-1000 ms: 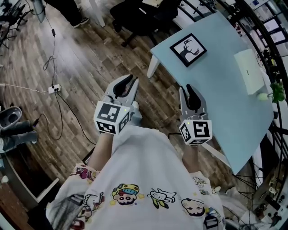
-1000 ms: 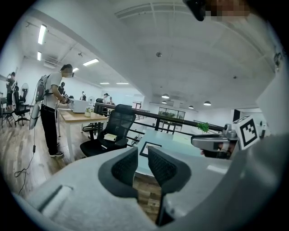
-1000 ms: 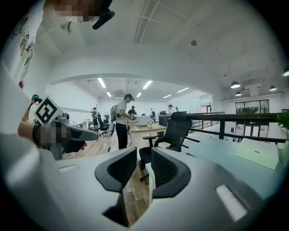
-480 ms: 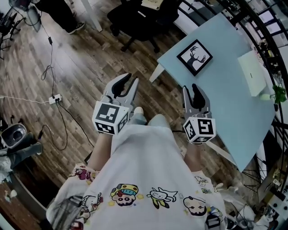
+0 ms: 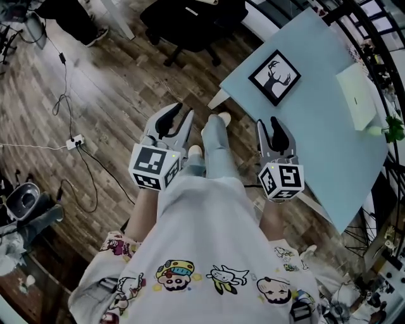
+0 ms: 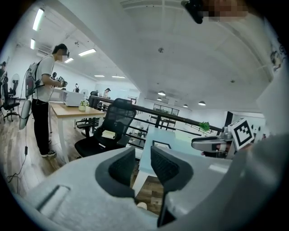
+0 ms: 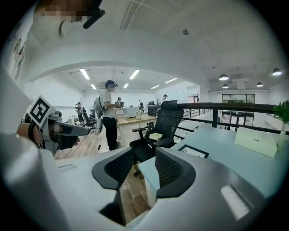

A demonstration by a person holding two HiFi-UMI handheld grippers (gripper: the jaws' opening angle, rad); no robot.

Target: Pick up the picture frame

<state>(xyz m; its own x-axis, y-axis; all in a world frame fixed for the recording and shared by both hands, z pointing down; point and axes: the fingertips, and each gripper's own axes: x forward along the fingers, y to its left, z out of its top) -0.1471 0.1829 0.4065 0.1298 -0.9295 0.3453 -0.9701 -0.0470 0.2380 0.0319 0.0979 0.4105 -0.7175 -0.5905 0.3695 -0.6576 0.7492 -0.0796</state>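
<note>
The picture frame (image 5: 274, 77) is black with a white mat and a dark deer print. It lies flat near the corner of the light blue table (image 5: 316, 139), ahead of both grippers and apart from them. My left gripper (image 5: 182, 112) hovers over the wood floor, left of the table corner, its jaws opening with nothing between them. My right gripper (image 5: 268, 123) is at the table's near edge, jaws also opening and empty. The frame (image 6: 161, 145) shows small beyond the left gripper (image 6: 142, 155). Right of the right gripper (image 7: 143, 155), the frame (image 7: 193, 150) lies on the tabletop.
A black office chair (image 5: 190, 19) stands beyond the table corner. A white box (image 5: 355, 95) and a small plant (image 5: 393, 126) sit at the table's far side. A power strip (image 5: 76, 140) with cables lies on the floor. A person (image 6: 43, 99) stands by a wooden desk (image 6: 76, 113).
The person holding the grippers has stepped forward, one leg now showing between the grippers. The table corner and frame sit a little closer. Both grippers' jaws look slightly wider.
</note>
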